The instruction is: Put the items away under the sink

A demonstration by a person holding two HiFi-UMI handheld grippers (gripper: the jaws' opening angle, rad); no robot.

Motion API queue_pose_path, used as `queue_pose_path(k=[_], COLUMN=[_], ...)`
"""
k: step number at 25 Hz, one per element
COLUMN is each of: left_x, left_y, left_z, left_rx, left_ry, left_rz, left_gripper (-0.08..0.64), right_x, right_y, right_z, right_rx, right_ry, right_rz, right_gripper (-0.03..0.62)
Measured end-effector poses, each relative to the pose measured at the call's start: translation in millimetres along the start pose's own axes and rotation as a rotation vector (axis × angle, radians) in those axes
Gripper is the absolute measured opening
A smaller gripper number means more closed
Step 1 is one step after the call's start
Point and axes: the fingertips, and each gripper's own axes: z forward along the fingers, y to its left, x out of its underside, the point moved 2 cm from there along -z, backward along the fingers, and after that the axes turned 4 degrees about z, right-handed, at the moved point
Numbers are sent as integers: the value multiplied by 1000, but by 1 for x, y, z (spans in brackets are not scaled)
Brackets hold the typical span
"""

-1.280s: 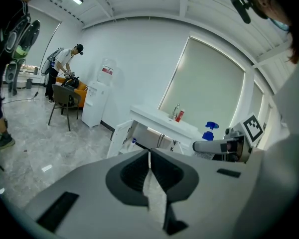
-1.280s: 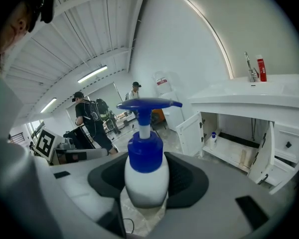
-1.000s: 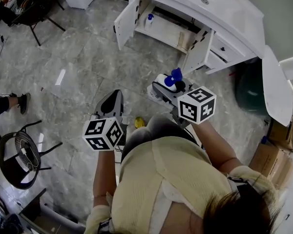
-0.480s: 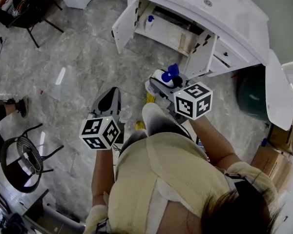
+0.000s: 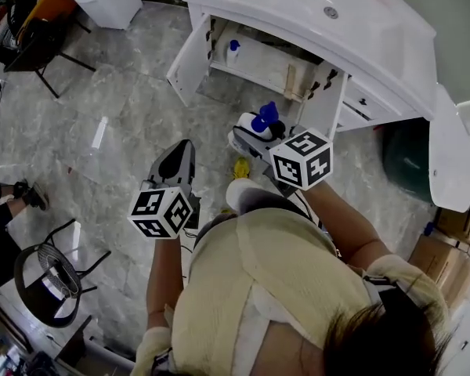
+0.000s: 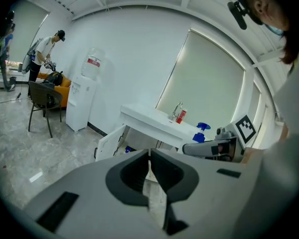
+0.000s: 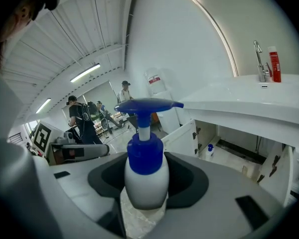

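Note:
A white pump bottle (image 7: pixel 146 176) with a blue pump top (image 5: pixel 263 119) stands upright between the jaws of my right gripper (image 7: pixel 145 183), which is shut on it. In the head view this gripper (image 5: pixel 251 131) is held out toward the open cabinet (image 5: pixel 258 57) under the white sink counter (image 5: pixel 313 10). A second small bottle with a blue cap (image 5: pixel 233 51) stands inside the cabinet on its shelf. My left gripper (image 5: pixel 178 159) hangs lower left with its jaws closed together and nothing between them (image 6: pixel 150 166).
Both cabinet doors (image 5: pixel 189 57) (image 5: pixel 327 92) stand open, with white drawers (image 5: pixel 368 100) to the right. A red bottle (image 7: pixel 274 63) stands by the tap on the counter. Chairs (image 5: pixel 39 41) and a water dispenser (image 6: pixel 84 98) stand to the left; people stand far off.
I have stepped closer to the sink cabinet; both grippers moved forward with me, the right one still carrying the pump bottle. The grip is unchanged.

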Motion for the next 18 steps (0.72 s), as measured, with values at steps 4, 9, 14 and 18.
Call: queue_pose_path(k=[4,9,14,18], left_x=[-13,-23,-26,-25], left_y=[-2,-1,2,3], left_z=[36,65,86,98], left_rx=[-4,-3,-16,-21], left_ry=[14,30,39,54], left_rz=[13,29,20,19], left_gripper=[48,48,48,48], right_x=[-18,-31,-33,-32], right_y=[-30,-60,-81,-97], right_z=[5,11,18,24], right_rx=[2,14,14,23], right_ry=[-1,5,21,38], right_rz=[7,22,31,32], right_gripper=[210,210,210,210])
